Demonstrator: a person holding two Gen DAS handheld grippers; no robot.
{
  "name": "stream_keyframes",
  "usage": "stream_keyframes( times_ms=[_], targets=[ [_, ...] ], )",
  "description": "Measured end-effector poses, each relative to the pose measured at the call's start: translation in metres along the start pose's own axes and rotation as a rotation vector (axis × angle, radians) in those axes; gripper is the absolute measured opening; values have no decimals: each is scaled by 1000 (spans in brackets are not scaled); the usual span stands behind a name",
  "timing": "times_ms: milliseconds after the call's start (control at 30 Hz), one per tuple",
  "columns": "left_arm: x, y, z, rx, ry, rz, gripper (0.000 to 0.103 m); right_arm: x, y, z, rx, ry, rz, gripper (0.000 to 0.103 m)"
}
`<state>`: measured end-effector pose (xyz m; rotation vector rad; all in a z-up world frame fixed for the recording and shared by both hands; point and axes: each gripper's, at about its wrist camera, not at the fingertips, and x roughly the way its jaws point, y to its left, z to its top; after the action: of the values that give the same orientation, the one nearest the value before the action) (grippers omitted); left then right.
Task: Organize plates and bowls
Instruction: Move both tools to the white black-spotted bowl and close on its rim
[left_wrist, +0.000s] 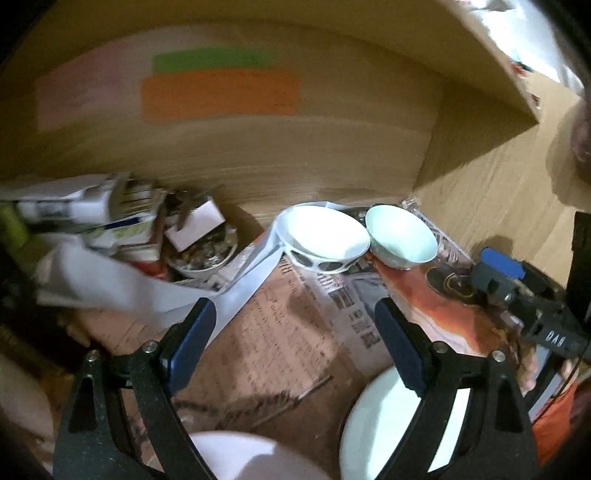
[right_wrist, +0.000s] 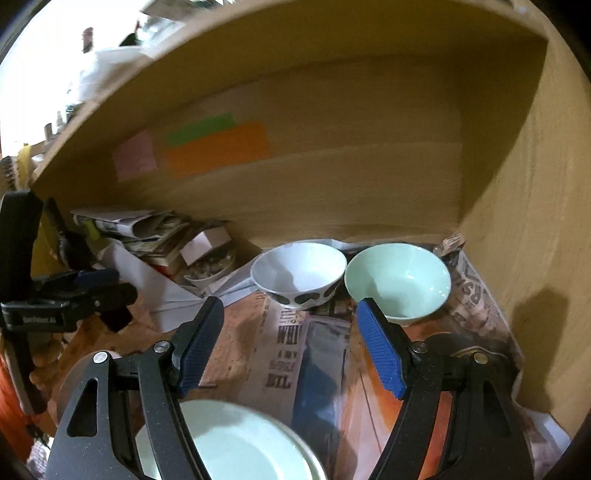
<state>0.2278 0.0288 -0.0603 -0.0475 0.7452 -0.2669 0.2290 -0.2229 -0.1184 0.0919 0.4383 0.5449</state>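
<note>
Two bowls stand side by side at the back of a wooden shelf lined with newspaper: a white bowl with dark spots (left_wrist: 325, 236) (right_wrist: 299, 273) and, to its right, a pale green bowl (left_wrist: 400, 234) (right_wrist: 399, 280). A pale green plate (left_wrist: 380, 424) (right_wrist: 229, 443) lies near the front, under the fingers in both views. My left gripper (left_wrist: 295, 332) (right_wrist: 110, 291) is open, with only newspaper between its blue pads, short of the white bowl. My right gripper (right_wrist: 290, 343) (left_wrist: 491, 269) is open too and holds nothing; its right finger overlaps the green bowl's rim in the picture.
At the left is a heap of papers (right_wrist: 147, 229), a small white box (left_wrist: 195, 225) and a dish of small items (left_wrist: 203, 254). Coloured notes (right_wrist: 218, 147) are stuck on the shelf's back wall. A wooden side wall (right_wrist: 517, 206) closes the right. A pale round object (left_wrist: 251, 458) lies at the front.
</note>
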Motion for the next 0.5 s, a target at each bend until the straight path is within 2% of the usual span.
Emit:
stream_keyframes(
  times_ms=[200, 367, 500],
  targets=[
    [50, 3, 27, -64, 90, -39, 89, 34, -13, 6, 12, 52, 10, 72],
    [103, 9, 36, -123, 192, 9, 89, 62, -22, 7, 24, 102, 29, 72],
    [131, 11, 40, -138, 230, 47, 89, 78, -31, 1, 49, 138, 59, 72]
  ],
)
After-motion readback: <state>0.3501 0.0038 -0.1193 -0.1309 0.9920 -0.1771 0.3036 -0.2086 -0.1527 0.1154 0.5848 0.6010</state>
